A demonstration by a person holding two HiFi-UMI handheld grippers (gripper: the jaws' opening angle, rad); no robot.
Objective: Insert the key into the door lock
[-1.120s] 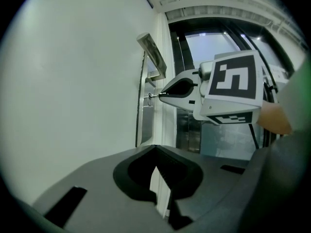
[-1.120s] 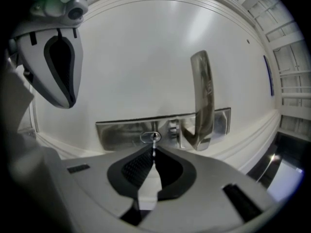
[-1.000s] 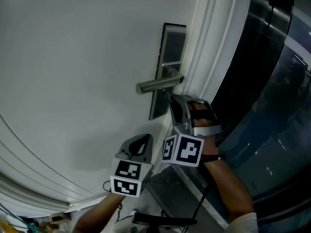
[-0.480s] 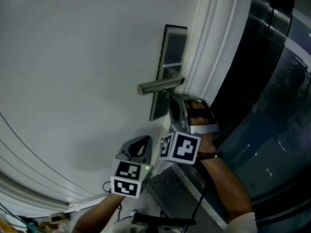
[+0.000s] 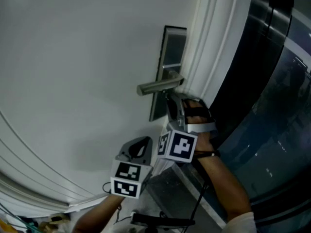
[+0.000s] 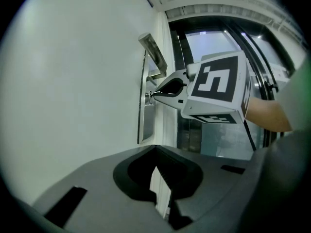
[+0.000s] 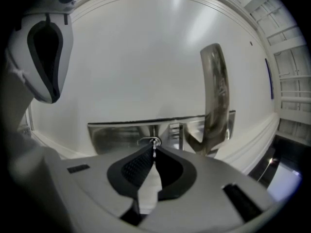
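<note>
White moulded frame (image 5: 210,42), dark glass panels (image 5: 274,106) at right, daylight through glazing

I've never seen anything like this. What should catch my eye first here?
The silver lever handle and its lock plate on the white door, at the head view's middle. Just below, the right gripper pinches a thin key, tip at the keyhole; the left gripper hangs lower, shut and empty.

We see a white door (image 5: 73,57); silver lock plate (image 5: 171,52), lever handle (image 5: 156,86) and key (image 7: 154,145); grey left claw (image 6: 155,148) and right claw (image 7: 154,150) with black-and-white square markers (image 5: 181,148).
</note>
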